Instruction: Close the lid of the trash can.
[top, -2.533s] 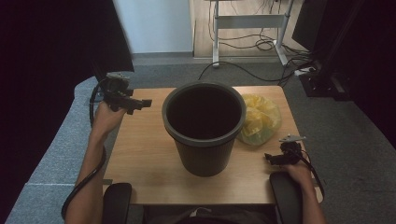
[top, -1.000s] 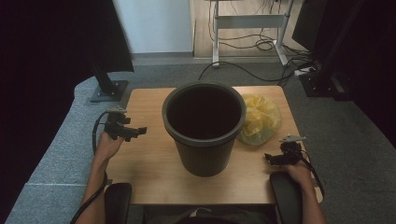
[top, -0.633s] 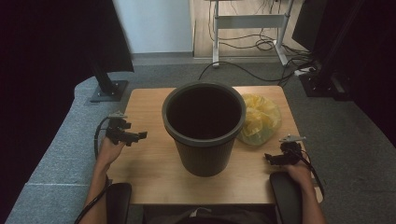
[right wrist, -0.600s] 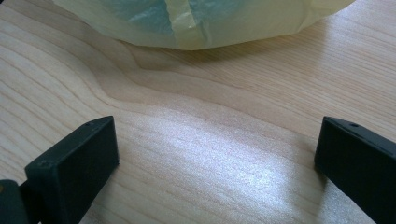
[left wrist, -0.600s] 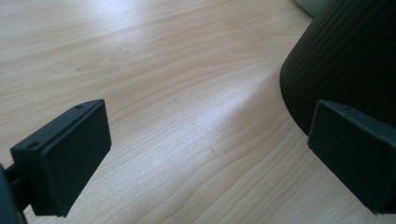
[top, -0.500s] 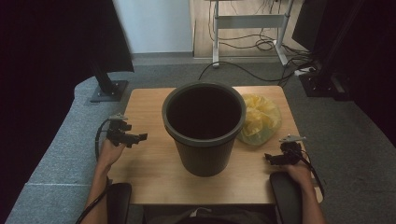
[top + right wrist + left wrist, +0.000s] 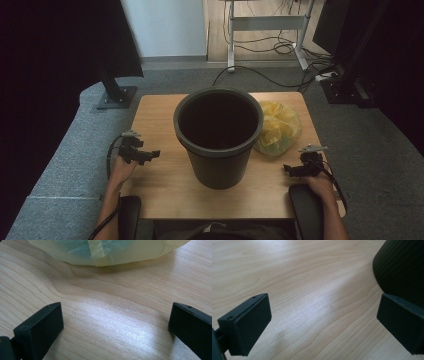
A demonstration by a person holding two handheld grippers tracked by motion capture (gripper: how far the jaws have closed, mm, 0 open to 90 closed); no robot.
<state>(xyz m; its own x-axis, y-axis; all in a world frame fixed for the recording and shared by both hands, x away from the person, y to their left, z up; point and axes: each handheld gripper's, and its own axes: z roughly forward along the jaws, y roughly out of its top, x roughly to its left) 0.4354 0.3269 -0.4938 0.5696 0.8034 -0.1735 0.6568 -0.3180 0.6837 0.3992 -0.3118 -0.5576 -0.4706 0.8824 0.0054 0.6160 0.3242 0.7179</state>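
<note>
A tall dark ribbed bin [image 7: 218, 135] stands upright in the middle of the wooden table [image 7: 160, 187]; its side [image 7: 402, 267] fills the upper right of the left gripper view. A crumpled yellow plastic bag [image 7: 277, 129] lies right behind the bin, and its edge [image 7: 107, 251] shows at the top of the right gripper view. My left gripper [image 7: 150, 155] is low over the table's left edge, open and empty [image 7: 324, 322]. My right gripper [image 7: 289, 171] rests near the front right, open with bare wood between its jaws [image 7: 115, 330].
A black stand's base [image 7: 116, 97] sits on the grey floor beyond the table's left corner. A metal frame [image 7: 265, 22] and cables [image 7: 280, 50] lie on the floor at the back. Dark equipment [image 7: 350, 85] stands at the right.
My left gripper has come back from the far left corner toward the person, down the table's left edge, and lower. The right gripper, bin and bag have stayed put.
</note>
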